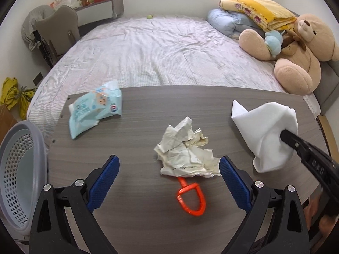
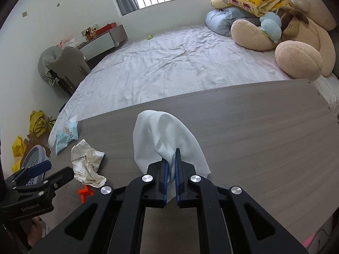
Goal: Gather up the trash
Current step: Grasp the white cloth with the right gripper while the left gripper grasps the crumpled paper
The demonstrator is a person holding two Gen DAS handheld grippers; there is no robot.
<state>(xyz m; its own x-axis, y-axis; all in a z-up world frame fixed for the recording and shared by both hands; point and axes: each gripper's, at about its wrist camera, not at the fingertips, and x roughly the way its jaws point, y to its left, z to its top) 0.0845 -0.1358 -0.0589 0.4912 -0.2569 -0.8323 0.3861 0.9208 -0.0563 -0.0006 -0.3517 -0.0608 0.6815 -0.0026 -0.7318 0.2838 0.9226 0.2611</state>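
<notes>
Your right tongs pinch the tissue; your left tongs gape around the paper, mid-desk, to grab it.

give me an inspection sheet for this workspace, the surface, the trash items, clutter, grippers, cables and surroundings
Surface: grey wood-grain table, standing against a bed.
Job's things: crumpled paper lying mid-table; white cloth lifted in the right gripper; blue wipes packet at the far left corner; perforated grey basket off the table's left edge.
Clutter: orange plastic handle, partly under the paper.
Grippers: left gripper open, fingers either side of the paper, not touching it; right gripper shut on the cloth.
Cables: nothing seen.
Surroundings: teddy bear, folded bedding, chair, yellow bags on the floor.
</notes>
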